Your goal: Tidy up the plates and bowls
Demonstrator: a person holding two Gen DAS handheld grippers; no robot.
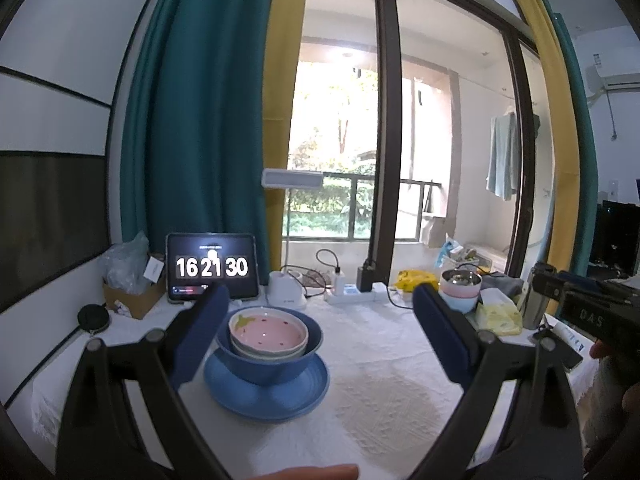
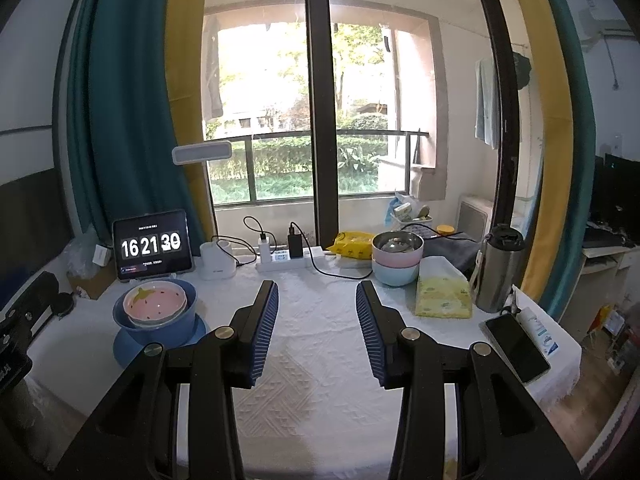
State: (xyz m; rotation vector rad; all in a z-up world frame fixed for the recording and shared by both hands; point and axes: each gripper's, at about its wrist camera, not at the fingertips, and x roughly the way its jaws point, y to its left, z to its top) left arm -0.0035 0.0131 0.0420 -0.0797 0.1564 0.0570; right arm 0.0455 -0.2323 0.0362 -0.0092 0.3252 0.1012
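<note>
A pink strawberry bowl [image 1: 266, 330] sits nested in a white bowl inside a blue bowl [image 1: 264, 366], which stands on a blue plate [image 1: 266, 398]. The stack also shows in the right wrist view, bowl [image 2: 154, 304] over plate [image 2: 124, 346], at the table's left. My left gripper [image 1: 320, 340] is open and empty; the stack lies between its fingers, close to the left finger [image 1: 200, 334]. My right gripper [image 2: 318, 332] is open and empty over the table's middle, right of the stack.
A tablet clock [image 2: 152, 246], a lamp base [image 2: 218, 260] and a power strip [image 2: 290, 260] line the back edge. Stacked pink and blue bowls with a steel one [image 2: 396, 258], a tissue pack [image 2: 442, 294], a steel flask [image 2: 498, 270] and a phone [image 2: 516, 346] stand at the right.
</note>
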